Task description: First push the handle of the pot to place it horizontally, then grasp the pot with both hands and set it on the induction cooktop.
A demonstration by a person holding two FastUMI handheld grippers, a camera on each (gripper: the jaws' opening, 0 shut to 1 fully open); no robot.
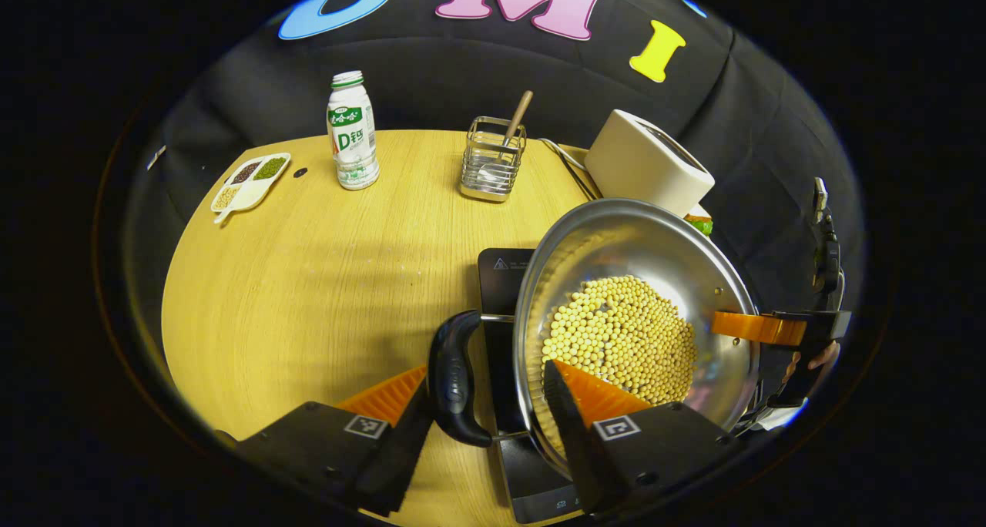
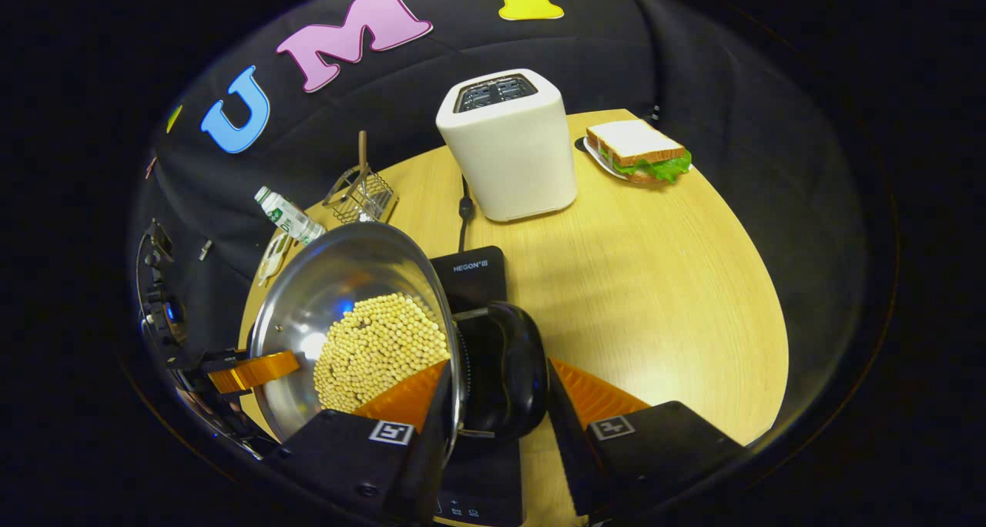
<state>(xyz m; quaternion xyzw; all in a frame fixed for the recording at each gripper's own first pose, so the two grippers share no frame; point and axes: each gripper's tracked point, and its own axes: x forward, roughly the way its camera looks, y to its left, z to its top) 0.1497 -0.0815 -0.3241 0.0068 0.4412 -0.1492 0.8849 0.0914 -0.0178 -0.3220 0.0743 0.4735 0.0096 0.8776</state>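
A steel pot (image 1: 616, 238) holding soybeans (image 1: 616, 334) is over the black induction cooktop (image 1: 501, 273); I cannot tell whether it rests on it. My left gripper (image 1: 485, 373) is shut on the pot, with one finger outside the black side handle (image 1: 454, 377) and the other inside the wall. My right gripper (image 2: 497, 365) holds the opposite handle (image 2: 501, 377) the same way, one finger among the beans (image 2: 377, 350). Each view shows a finger (image 1: 751, 328) of the other gripper at the pot's (image 2: 339, 280) far rim (image 2: 258, 373).
On the round wooden table (image 1: 308, 280) stand a white toaster (image 2: 508, 149), a wire utensil holder (image 1: 493, 161), a milk bottle (image 1: 353, 130) and a divided dish of beans (image 1: 250, 180). A sandwich on a plate (image 2: 638, 151) lies behind the toaster. A cable (image 2: 464, 211) runs to the cooktop (image 2: 470, 269).
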